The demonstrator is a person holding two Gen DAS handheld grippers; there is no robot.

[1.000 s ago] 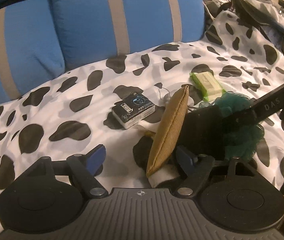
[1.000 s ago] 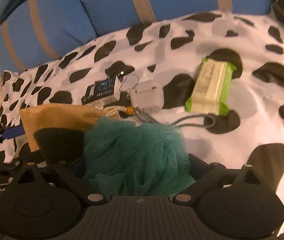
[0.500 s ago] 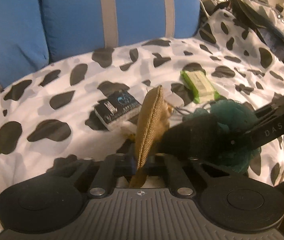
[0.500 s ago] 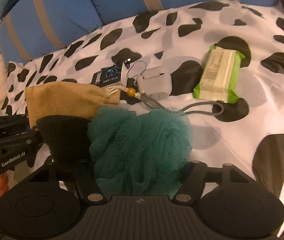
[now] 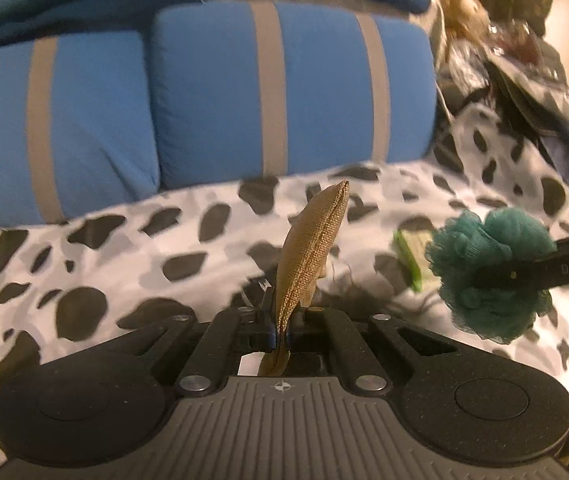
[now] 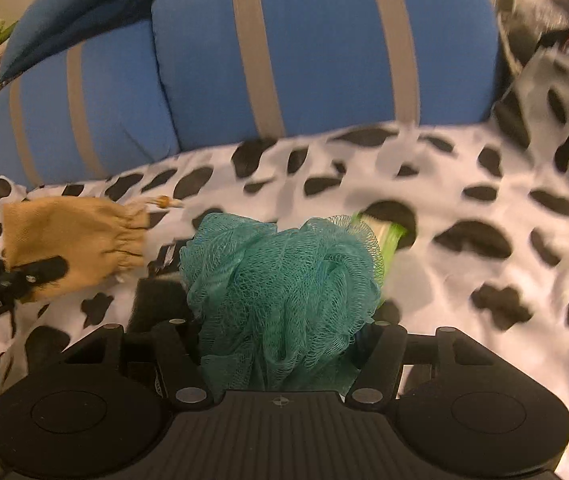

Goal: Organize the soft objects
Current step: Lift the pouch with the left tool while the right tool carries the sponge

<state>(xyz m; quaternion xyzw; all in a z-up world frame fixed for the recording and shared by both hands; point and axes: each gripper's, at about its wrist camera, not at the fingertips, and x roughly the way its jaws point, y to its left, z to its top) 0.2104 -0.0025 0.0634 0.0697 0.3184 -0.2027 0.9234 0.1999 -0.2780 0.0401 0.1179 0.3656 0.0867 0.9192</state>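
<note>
My left gripper (image 5: 280, 330) is shut on a tan burlap drawstring pouch (image 5: 310, 248) and holds it upright above the cow-print blanket (image 5: 124, 248). The pouch also shows at the left of the right wrist view (image 6: 76, 240), pinched by the left gripper's black fingers (image 6: 40, 272). My right gripper (image 6: 280, 356) is shut on a teal mesh bath pouf (image 6: 284, 280), lifted off the blanket. The pouf also shows at the right of the left wrist view (image 5: 488, 272).
A green wipes packet (image 6: 388, 236) lies on the blanket behind the pouf, mostly hidden; it also shows in the left wrist view (image 5: 408, 256). Blue cushions with grey stripes (image 5: 284, 92) stand at the back. A cluttered pile of dark things (image 5: 524, 60) sits at the far right.
Both grippers have risen off the blanket with their loads. The left gripper closed on the pouch, which was loose between open fingers a second ago. The small black box and grey case have dropped from view.
</note>
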